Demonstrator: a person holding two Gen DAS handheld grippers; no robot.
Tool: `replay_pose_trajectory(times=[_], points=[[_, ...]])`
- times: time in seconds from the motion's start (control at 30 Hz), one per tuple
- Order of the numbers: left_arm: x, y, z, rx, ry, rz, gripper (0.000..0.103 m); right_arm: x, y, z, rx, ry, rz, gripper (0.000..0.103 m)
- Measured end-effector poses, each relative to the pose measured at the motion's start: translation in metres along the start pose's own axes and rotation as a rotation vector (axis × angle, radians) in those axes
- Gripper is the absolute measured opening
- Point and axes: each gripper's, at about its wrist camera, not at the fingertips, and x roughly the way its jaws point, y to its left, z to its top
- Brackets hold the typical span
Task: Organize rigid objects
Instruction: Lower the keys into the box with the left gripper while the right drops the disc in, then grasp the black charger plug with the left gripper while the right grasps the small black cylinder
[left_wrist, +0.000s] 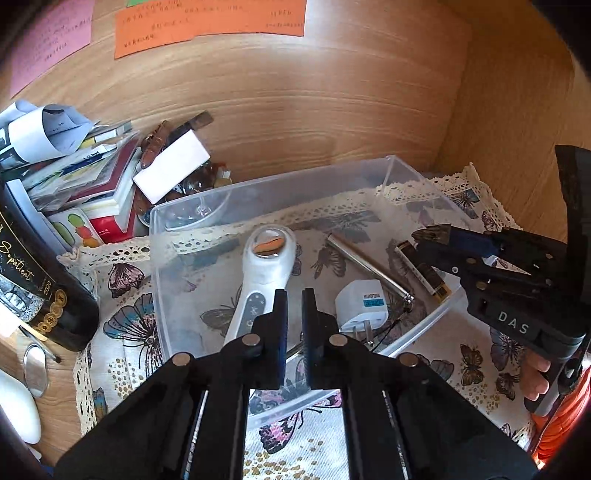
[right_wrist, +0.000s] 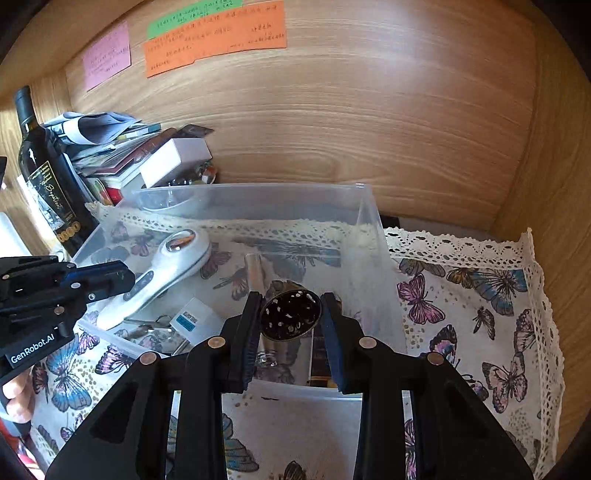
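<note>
A clear plastic bin (left_wrist: 258, 184) (right_wrist: 365, 218) sits on a butterfly cloth. In it lie a white magnifier (left_wrist: 264, 266) (right_wrist: 173, 266), a white plug adapter (left_wrist: 362, 302) (right_wrist: 195, 319), a metal rod (left_wrist: 369, 266) and a dark lighter (left_wrist: 424, 273). My right gripper (right_wrist: 291, 321) (left_wrist: 432, 236) is shut on a round dark perforated metal piece (right_wrist: 290, 314), held over the bin's right part. My left gripper (left_wrist: 294, 314) (right_wrist: 122, 273) hangs over the bin's near rim, its jaws nearly closed with a narrow gap and nothing between them.
A dark wine bottle (left_wrist: 33, 280) (right_wrist: 48, 177) stands left of the bin. A pile of books, papers and a white box (left_wrist: 92, 173) (right_wrist: 147, 155) lies behind it. Wooden walls close the back and right. The cloth (right_wrist: 480, 314) extends right of the bin.
</note>
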Motion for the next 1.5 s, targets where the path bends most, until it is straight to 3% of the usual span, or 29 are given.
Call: replay_pose_trajectory(times=[0.17, 0.47, 0.63, 0.7, 1.23, 1.33, 1.4, 1.5], points=[[-0.014, 0.001, -0.002, 0.000, -0.029, 0.004, 0.010, -0.004, 0.001, -0.001, 0.004, -0.004, 0.012, 0.043], [-0.060, -0.002, -0.011, 0.003, -0.127, 0.051, 0.060, -0.046, 0.008, -0.002, -0.017, -0.093, 0.014, 0.058], [-0.088, -0.005, -0.023, 0.015, -0.191, 0.093, 0.091, -0.070, 0.014, -0.017, -0.038, -0.113, 0.022, 0.058], [-0.096, -0.005, -0.030, 0.015, -0.201, 0.095, 0.096, -0.076, 0.017, -0.028, -0.046, -0.106, 0.026, 0.058], [-0.071, -0.012, -0.098, -0.019, -0.008, 0.015, 0.098, -0.049, 0.045, -0.106, -0.066, 0.109, 0.127, 0.056], [-0.066, -0.021, -0.104, 0.005, 0.012, 0.005, 0.098, -0.045, 0.047, -0.114, -0.070, 0.140, 0.154, 0.046], [-0.060, -0.026, -0.105, 0.016, 0.026, -0.008, 0.095, -0.045, 0.049, -0.119, -0.089, 0.142, 0.151, 0.027], [-0.048, -0.037, -0.105, 0.037, 0.073, -0.037, 0.084, -0.050, 0.046, -0.120, -0.093, 0.126, 0.149, 0.021]])
